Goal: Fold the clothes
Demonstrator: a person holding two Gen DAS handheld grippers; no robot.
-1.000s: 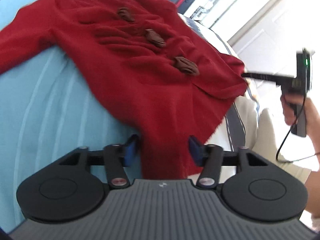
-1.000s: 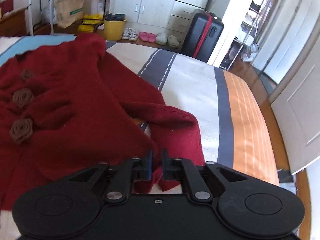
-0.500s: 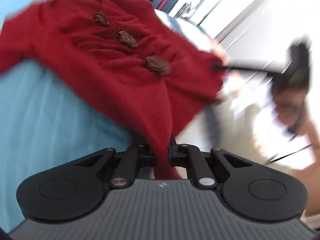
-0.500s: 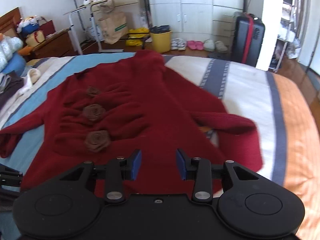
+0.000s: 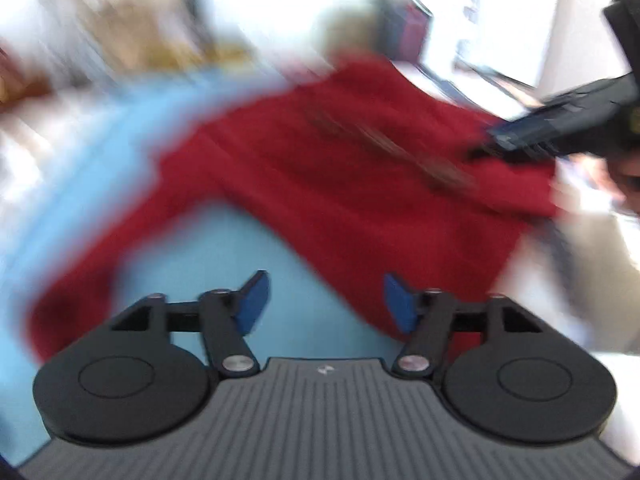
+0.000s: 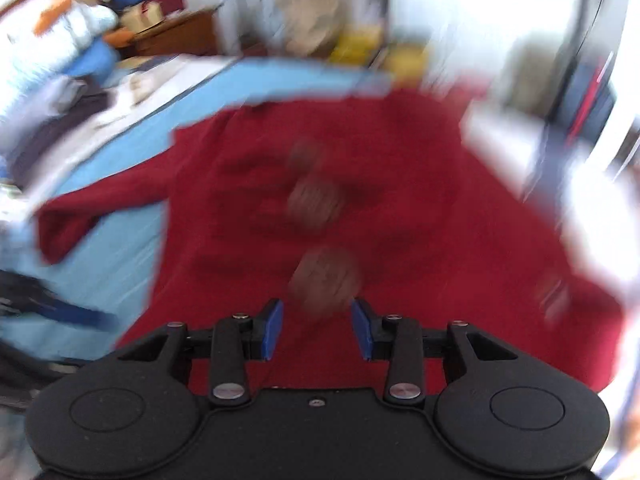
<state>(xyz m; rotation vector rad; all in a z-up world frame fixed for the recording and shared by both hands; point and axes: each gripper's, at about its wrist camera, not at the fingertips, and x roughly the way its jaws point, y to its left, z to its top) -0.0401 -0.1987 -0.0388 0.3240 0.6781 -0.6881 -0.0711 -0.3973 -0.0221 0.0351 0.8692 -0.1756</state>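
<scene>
A red knitted cardigan [image 5: 360,184] with brown fabric roses [image 6: 324,276] lies spread on the bed; both views are motion-blurred. My left gripper [image 5: 324,300] hovers by the cardigan's lower left edge. Its jaws are opening and only the light blue sheet [image 5: 100,168] shows between them. My right gripper [image 6: 316,320] stands open over the cardigan [image 6: 400,240], just short of the nearest rose, holding nothing. In the left wrist view the right gripper [image 5: 520,136] reaches in from the right above the cloth. One sleeve [image 6: 80,216] stretches out left on the blue sheet.
A striped cover lies on the bed's right side. Piled bedding [image 6: 60,40] and a wooden nightstand [image 6: 176,36] are at the far left, and a dark suitcase [image 6: 592,92] stands past the bed on the right. A person's hand [image 5: 628,184] holds the right gripper.
The left gripper pinched the cardigan's hem half a second ago and has since let go, opened and lifted. The right gripper released the sleeve, opened and swung left over the cardigan's front.
</scene>
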